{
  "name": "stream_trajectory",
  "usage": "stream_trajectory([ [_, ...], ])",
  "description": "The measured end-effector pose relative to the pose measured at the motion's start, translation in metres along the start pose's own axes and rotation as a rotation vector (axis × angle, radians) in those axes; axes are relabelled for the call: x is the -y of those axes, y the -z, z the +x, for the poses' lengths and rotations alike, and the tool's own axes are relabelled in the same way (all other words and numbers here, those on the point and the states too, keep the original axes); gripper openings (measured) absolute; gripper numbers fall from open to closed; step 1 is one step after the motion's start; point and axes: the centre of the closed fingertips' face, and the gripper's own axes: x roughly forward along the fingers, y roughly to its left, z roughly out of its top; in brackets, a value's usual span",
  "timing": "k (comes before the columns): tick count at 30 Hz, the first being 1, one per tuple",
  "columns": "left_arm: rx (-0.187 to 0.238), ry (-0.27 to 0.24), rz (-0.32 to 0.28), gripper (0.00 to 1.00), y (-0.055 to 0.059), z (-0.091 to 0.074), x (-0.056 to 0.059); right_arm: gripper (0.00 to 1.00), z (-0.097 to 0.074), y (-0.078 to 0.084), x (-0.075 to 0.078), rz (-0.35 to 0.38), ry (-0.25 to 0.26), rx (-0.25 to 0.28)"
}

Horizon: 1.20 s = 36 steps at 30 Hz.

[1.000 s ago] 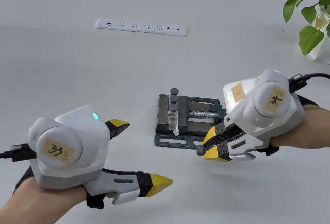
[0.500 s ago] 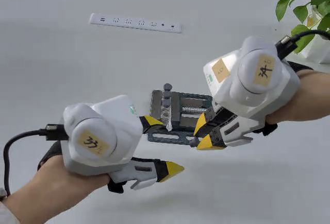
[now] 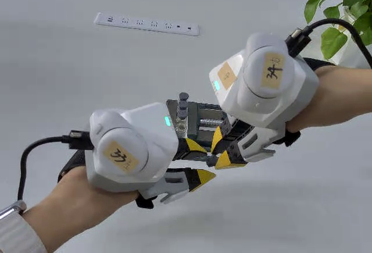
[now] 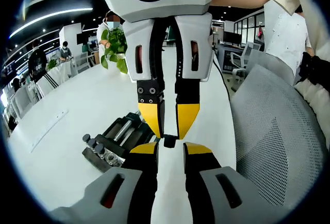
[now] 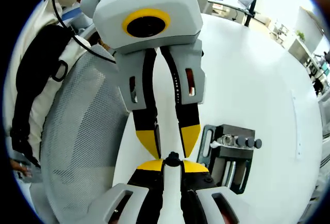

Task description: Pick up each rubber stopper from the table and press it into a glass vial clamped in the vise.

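a: head view, what's new?
b: left gripper (image 3: 202, 161) and right gripper (image 3: 220, 150), well apart a second ago, now meet tip to tip before the vise (image 3: 204, 117) on the counter (image 3: 70, 78).
a: left gripper view?
b: the left one's jaws, narrowed, flank the rubber stopper (image 4: 169, 141).
a: right gripper view?
b: right gripper pinches that stopper. looks like a hand-over. one glass vial (image 5: 227, 140) in the vise appears uncapped.

left gripper (image 3: 200, 161) fingers apart | right gripper (image 3: 220, 150) tip-to-tip with it | vise (image 3: 204, 117) just behind
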Motion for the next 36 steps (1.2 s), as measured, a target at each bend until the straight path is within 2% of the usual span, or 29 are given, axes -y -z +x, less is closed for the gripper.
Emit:
stream_trajectory([
  [5, 0.006, 0.009, 0.005, 0.11, -0.008, 0.001, 0.005, 0.06, 0.001, 0.0, -0.001, -0.003, -0.009, -0.008],
  [6, 0.0, 0.014, 0.011, 0.1, -0.004, 0.001, 0.003, 0.06, 0.001, 0.0, 0.0, -0.003, -0.008, -0.01],
  [8, -0.005, 0.014, 0.021, 0.09, -0.007, 0.001, 0.006, 0.06, 0.002, 0.0, 0.0, -0.004, -0.011, -0.012],
  [16, -0.019, 0.019, 0.058, 0.06, -0.006, 0.001, 0.006, 0.06, 0.0, -0.002, -0.003, -0.015, -0.027, -0.02],
  [22, -0.023, 0.028, 0.062, 0.05, -0.007, 0.001, 0.008, 0.06, -0.001, -0.003, -0.004, -0.024, -0.033, -0.029],
  [28, -0.017, 0.026, 0.055, 0.05, -0.007, -0.001, 0.005, 0.06, -0.003, -0.006, -0.004, -0.016, -0.033, -0.014],
  [32, 0.004, 0.015, 0.046, 0.05, -0.009, -0.002, 0.003, 0.07, -0.005, -0.006, -0.003, -0.025, -0.026, -0.002],
  [36, 0.053, -0.011, -0.009, 0.05, -0.014, -0.007, -0.001, 0.07, -0.01, -0.009, 0.0, -0.055, -0.009, 0.031],
])
